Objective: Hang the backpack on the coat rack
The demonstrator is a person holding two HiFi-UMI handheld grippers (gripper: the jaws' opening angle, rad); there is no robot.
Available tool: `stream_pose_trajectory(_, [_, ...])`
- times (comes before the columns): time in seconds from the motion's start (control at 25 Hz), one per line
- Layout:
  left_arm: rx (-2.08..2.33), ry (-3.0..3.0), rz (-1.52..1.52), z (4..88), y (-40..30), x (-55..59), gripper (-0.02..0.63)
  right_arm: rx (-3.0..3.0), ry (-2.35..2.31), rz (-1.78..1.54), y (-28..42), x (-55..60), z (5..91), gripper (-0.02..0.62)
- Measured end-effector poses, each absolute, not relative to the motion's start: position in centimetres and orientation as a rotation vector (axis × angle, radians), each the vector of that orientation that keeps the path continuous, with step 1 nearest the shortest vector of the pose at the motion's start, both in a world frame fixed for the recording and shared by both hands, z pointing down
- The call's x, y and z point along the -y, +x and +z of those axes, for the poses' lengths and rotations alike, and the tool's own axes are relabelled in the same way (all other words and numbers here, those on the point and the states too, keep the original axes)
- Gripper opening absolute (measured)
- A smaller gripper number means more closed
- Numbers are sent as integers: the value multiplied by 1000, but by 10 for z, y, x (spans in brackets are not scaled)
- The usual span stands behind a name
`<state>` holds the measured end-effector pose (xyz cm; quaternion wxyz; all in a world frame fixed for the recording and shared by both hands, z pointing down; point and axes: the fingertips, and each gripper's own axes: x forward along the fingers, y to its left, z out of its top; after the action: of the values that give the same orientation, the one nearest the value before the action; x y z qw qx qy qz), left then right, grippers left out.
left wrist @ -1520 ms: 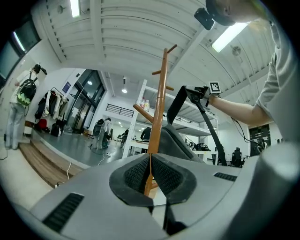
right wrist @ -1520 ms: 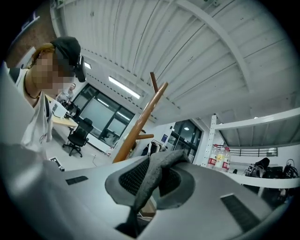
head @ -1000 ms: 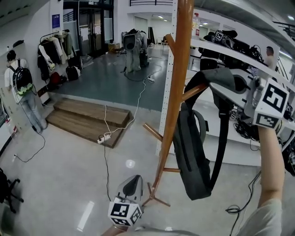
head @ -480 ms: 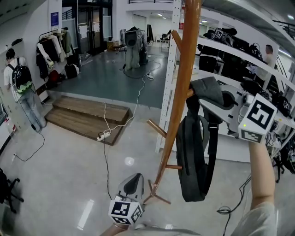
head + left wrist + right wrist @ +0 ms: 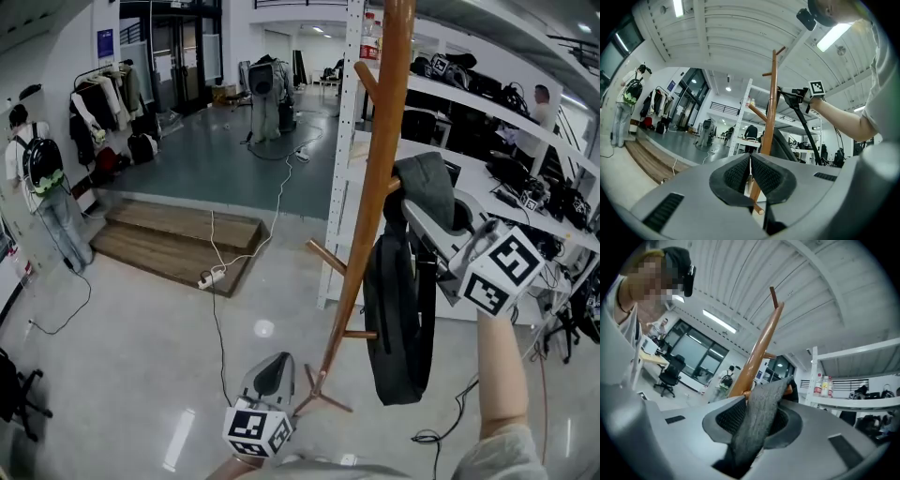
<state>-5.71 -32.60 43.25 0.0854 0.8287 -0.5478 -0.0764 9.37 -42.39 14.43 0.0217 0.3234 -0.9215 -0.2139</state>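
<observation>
Right claw (image 5: 757, 420), jaws just opening, loosely straddles backpack strap (image 5: 764, 394) at coat rack (image 5: 757, 352).

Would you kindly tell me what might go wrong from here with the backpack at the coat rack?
1. The right gripper has just been opening its jaws with the grey handle between them. How far it sits over the peg is unclear, so the backpack may slip off.
2. Pulling away could drag the handle back off.
3. The coat rack stands on thin feet and might rock.

blocked: coat rack pole (image 5: 378, 187), backpack (image 5: 398, 323), shelving (image 5: 348, 112) behind | free: floor (image 5: 141, 328) leftward
</observation>
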Motion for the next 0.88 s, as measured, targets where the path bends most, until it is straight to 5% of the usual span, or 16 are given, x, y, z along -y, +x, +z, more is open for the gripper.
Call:
stream_pose_trajectory(0.2, [1622, 2477, -220, 433, -60, 326, 21, 2802, 1250, -623, 104, 433, 154, 198])
stream_pose_trajectory(0.88, [1478, 2575, -142, 450, -58, 317, 21, 2400, 1976, -750, 158, 361, 239, 219])
